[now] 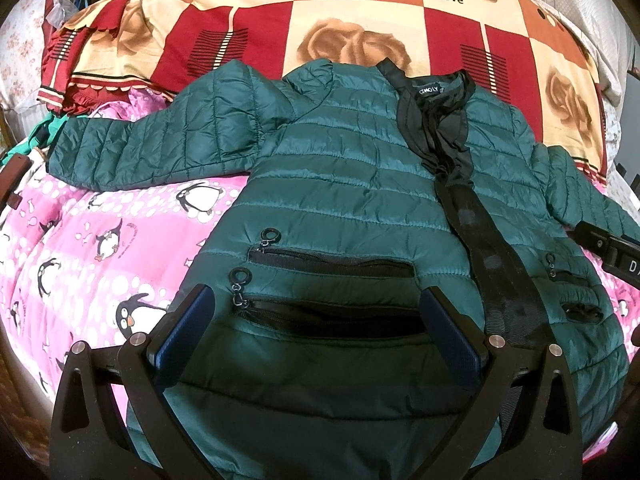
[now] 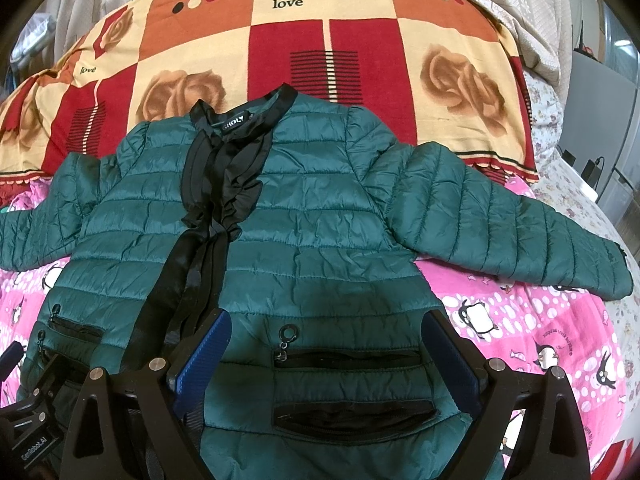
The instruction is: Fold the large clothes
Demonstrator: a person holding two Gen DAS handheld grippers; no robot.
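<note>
A dark green quilted puffer jacket (image 1: 340,168) (image 2: 304,220) lies flat, front up, on a pink penguin-print blanket (image 1: 100,248) (image 2: 520,320), collar toward the far edge. Both sleeves spread outward. Its black front placket runs down the middle; 4 zip pockets gape.

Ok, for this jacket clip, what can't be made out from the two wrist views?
- Green puffer jacket hem: in both views, hidden behind the open left gripper and open right gripper and cut off by the bottom edge.
- Left sleeve cuff: right wrist view, cut off at the left edge.
- Collar label: lettering too small to read surely.
- Jacket's underside: hidden against the penguin blanket.
</note>
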